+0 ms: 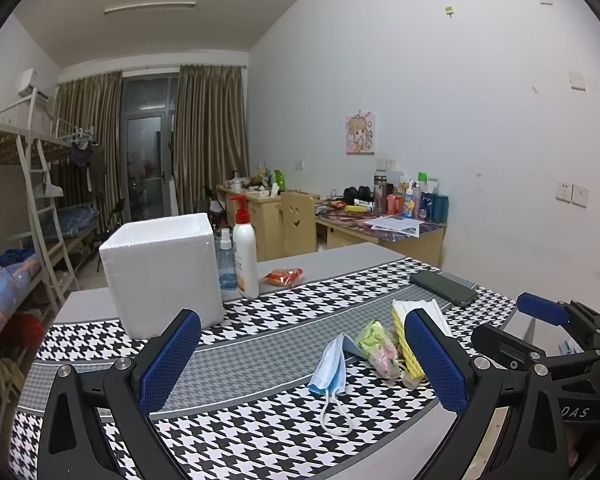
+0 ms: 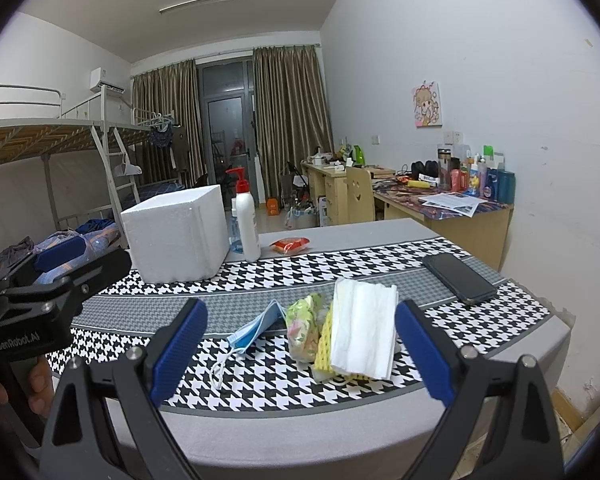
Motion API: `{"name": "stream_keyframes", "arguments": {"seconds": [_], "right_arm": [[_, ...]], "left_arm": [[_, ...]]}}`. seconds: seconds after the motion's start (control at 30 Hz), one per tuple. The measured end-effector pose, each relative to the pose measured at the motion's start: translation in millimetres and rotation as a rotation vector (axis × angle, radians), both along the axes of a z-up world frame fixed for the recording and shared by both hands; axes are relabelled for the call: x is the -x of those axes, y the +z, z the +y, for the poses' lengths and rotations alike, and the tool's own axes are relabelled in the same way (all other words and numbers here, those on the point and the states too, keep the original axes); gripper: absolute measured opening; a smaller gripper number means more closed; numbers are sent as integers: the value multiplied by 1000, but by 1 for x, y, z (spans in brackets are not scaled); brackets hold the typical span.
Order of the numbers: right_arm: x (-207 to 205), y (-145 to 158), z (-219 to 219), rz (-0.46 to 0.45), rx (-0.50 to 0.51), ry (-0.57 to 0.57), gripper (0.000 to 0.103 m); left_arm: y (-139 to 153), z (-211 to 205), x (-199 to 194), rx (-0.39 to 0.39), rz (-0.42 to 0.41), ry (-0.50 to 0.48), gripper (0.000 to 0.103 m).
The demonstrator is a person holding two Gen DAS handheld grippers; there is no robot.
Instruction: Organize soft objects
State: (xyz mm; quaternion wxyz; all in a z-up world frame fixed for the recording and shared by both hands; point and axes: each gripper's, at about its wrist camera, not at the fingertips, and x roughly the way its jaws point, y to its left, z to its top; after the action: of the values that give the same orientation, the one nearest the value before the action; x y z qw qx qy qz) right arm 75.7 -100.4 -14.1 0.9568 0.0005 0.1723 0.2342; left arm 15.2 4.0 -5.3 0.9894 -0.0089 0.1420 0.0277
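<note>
On the houndstooth table cloth lie a blue face mask, a green floral pouch, a yellow sponge and a stack of white tissues. They also show in the right wrist view: the mask, the pouch, the sponge, the tissues. A white foam box stands at the back left. My left gripper is open and empty, just before the mask. My right gripper is open and empty, before the pile.
A white pump bottle, a clear spray bottle and a red snack packet stand behind the box. A dark phone lies at the right. Bunk beds are left, cluttered desks behind.
</note>
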Motion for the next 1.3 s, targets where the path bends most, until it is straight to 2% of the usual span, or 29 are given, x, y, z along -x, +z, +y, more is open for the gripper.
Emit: {"name": "stream_keyframes", "arguments": {"seconds": [0.57,1.3], "right_arm": [[-27,-10,-2,51,23,-20,97],[-71,-30,-10,165,54,-43,97]], "left_arm": [[-16,1,-36,18,86,0,102],[-50,-10,-97,-8,255,-19,102]]}}
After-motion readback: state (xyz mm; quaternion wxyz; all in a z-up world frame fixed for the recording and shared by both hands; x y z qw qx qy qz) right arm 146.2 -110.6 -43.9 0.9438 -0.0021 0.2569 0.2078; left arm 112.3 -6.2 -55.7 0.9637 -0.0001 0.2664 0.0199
